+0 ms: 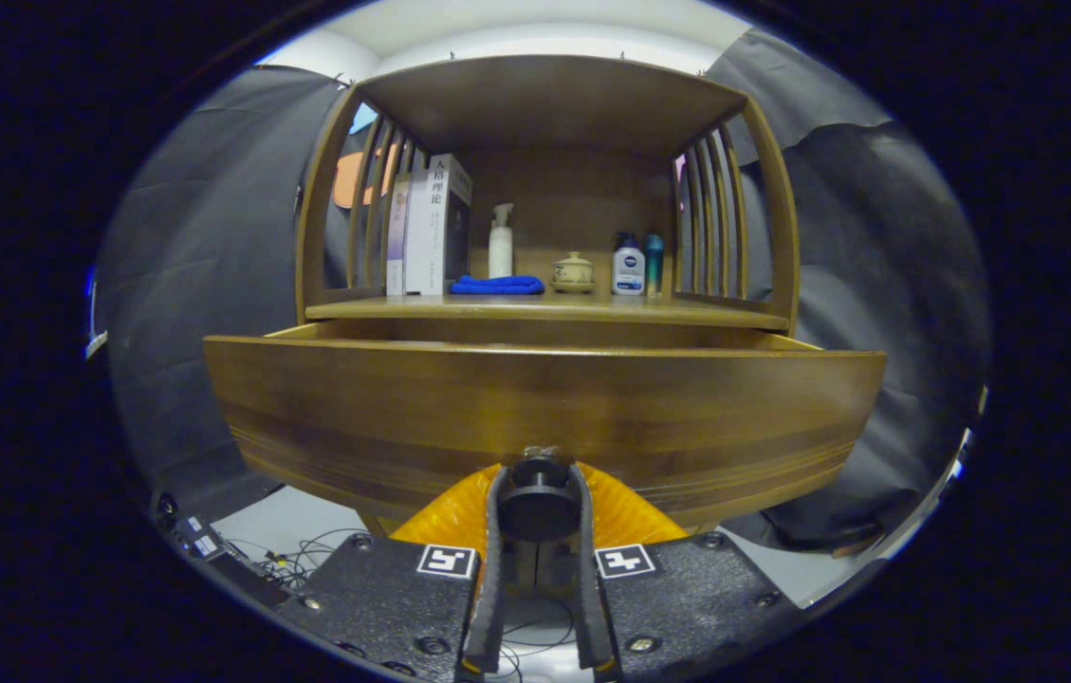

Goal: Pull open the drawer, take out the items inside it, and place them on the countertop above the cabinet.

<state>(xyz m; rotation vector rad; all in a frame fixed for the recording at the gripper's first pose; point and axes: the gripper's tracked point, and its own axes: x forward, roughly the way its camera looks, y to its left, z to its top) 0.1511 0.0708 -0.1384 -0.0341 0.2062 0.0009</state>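
A wooden cabinet stands ahead with its drawer (544,398) pulled out toward me. The drawer front is wide and brown, and its round dark knob (538,501) sits between my fingers. My gripper (538,484) is shut on the knob, one finger pressing on each side of it. The inside of the drawer is hidden behind its front panel. Above the drawer runs the countertop (725,311), a wooden shelf under a curved roof.
On the countertop stand books (426,228), a white pump bottle (501,242), a folded blue cloth (497,284), a small lidded ceramic pot (573,271), and two bottles (637,265). Slatted wooden sides (710,213) flank the shelf. Cables (307,560) lie on the floor below.
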